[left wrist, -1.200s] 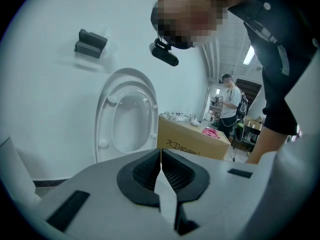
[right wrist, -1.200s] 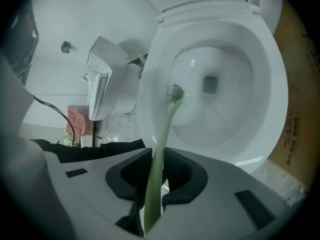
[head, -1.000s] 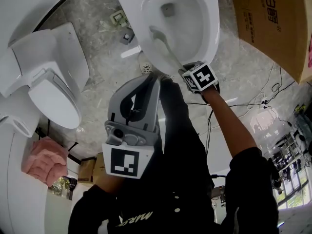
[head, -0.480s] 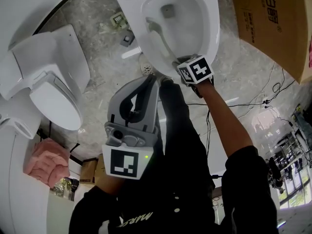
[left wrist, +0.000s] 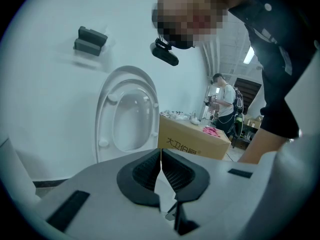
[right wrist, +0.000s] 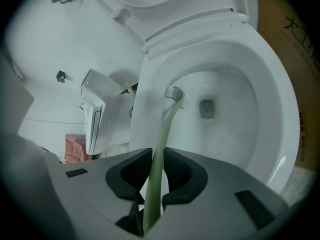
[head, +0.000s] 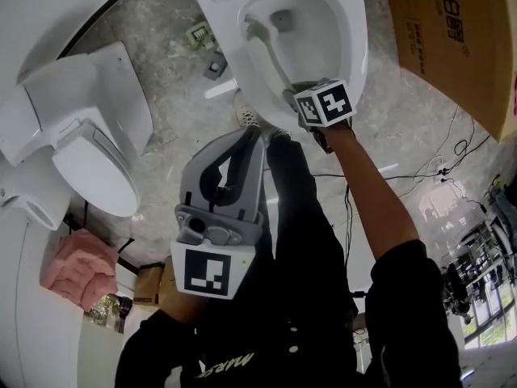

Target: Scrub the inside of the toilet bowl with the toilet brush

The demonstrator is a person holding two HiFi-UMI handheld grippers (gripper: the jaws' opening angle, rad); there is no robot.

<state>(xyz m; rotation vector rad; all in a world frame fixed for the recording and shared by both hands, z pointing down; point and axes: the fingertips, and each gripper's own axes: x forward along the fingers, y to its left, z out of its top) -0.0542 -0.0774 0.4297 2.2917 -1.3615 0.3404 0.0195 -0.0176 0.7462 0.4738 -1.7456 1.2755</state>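
Right gripper view: right gripper (right wrist: 157,170) clamps toilet brush (right wrist: 168,121), tip ahead on toilet bowl (right wrist: 240,139) wall. Step: scrubbing. Next: sweep right toward drain (right wrist: 207,109). Left gripper (left wrist: 160,170) closed, empty.

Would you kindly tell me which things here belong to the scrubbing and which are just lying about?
In use: toilet brush, toilet bowl, right gripper.
Lying about: second toilet, cardboard box, pink cloth.

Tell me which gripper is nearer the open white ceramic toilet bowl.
Right. The right gripper sits at the white toilet bowl's near rim, shut on the pale green toilet brush reaching inside. The left gripper hangs back from the bowl, jaws together, empty.
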